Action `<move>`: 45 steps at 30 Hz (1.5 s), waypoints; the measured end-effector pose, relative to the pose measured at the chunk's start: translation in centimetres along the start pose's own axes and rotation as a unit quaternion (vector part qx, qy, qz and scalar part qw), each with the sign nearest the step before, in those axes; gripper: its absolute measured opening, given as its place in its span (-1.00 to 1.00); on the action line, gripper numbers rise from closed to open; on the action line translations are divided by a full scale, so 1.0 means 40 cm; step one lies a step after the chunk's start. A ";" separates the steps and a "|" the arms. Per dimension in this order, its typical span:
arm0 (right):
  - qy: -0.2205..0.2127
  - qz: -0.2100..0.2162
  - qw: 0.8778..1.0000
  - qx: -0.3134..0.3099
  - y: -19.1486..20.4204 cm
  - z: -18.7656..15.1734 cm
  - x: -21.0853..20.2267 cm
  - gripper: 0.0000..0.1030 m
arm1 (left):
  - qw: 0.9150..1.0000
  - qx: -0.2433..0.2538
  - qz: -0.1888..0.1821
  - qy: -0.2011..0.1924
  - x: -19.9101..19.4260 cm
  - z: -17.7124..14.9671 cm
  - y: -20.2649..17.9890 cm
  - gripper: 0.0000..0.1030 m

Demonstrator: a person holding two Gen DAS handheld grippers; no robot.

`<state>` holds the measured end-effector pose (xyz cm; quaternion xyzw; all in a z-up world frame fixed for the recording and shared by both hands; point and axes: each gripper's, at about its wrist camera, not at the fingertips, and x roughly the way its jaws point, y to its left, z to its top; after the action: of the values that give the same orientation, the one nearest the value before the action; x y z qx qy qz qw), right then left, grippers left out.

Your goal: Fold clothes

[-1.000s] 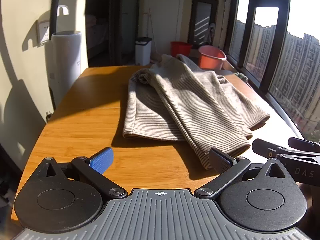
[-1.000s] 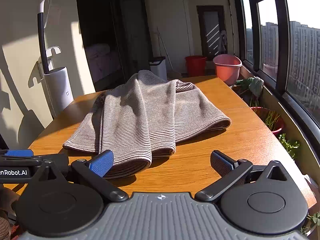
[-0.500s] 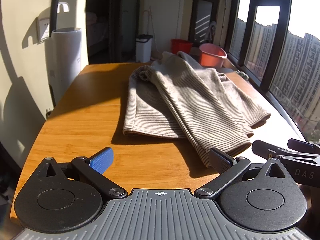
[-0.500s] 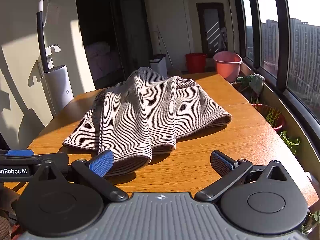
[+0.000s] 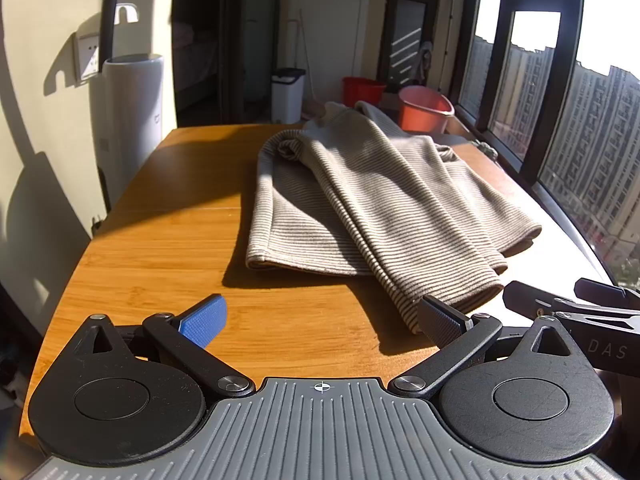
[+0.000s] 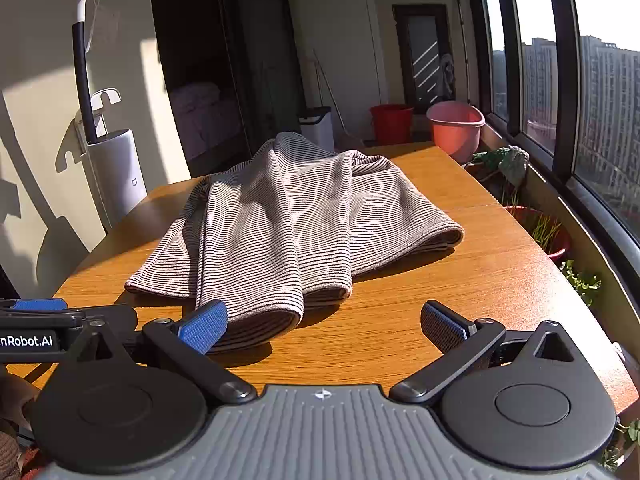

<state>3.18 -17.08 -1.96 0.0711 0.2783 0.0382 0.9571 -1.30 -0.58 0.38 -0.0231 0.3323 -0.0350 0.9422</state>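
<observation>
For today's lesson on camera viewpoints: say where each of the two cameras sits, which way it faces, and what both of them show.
Left wrist: on the left gripper, low at the table's near edge, facing the striped garment; its open fingers show, the other gripper at right.
Right wrist: on the right gripper, facing the same way; its open fingers show, the other gripper at left.
Shared: garment, table, pink basin, windows.
</observation>
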 end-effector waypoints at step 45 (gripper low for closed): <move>0.045 0.033 0.998 0.043 -0.054 0.125 0.147 1.00 | 0.997 0.002 -0.066 0.034 0.124 0.065 0.041 1.00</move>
<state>10.91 -19.13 -1.22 0.1196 0.3197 0.0604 0.9380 4.27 0.71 -0.79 -0.0425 0.3620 -0.0988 0.9260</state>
